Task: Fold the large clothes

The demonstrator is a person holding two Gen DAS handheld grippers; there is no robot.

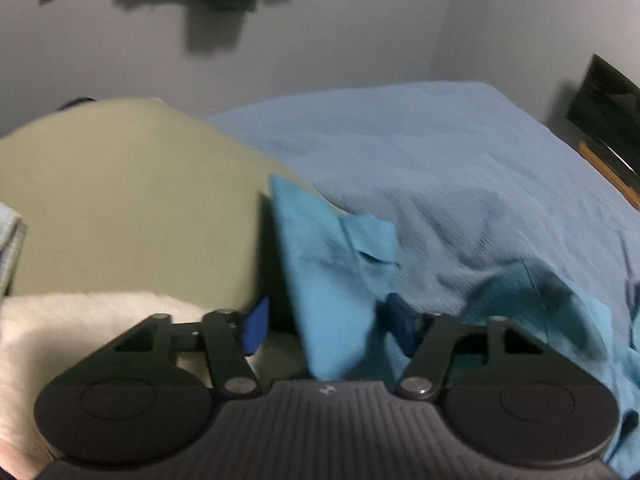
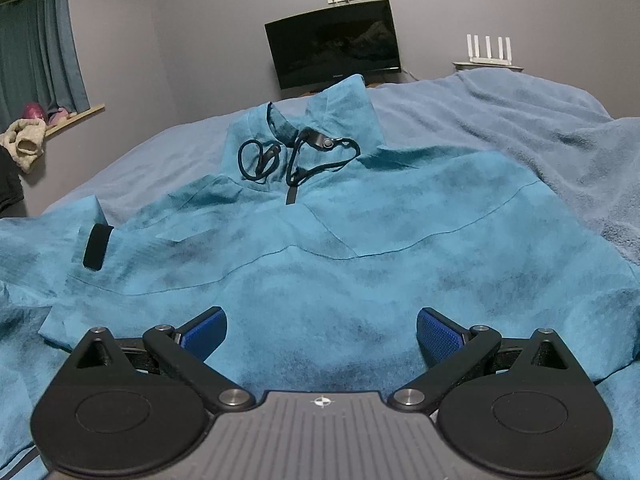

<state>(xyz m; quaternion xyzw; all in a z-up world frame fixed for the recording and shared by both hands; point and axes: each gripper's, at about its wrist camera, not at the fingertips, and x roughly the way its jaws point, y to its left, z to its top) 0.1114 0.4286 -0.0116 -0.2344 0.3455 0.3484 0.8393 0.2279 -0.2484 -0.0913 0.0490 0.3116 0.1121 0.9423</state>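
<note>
A large turquoise jacket (image 2: 320,240) lies spread on the blue bed cover (image 2: 500,104), collar and black drawcords (image 2: 296,152) at the far end, a black cuff tab (image 2: 97,247) at the left. My right gripper (image 2: 322,332) is open just above the jacket's lower body, blue pads (image 2: 436,334) wide apart, holding nothing. In the left wrist view, my left gripper (image 1: 328,324) is open, with a raised fold of the turquoise jacket (image 1: 332,280) standing between its blue pads (image 1: 256,326). I cannot tell if the pads touch the cloth.
A beige pillow (image 1: 132,200) and a white towel (image 1: 80,320) lie left of the left gripper. A dark monitor (image 2: 334,42) and a white router (image 2: 488,50) stand beyond the bed. Curtains (image 2: 36,40) and a window sill with soft items are at the left wall.
</note>
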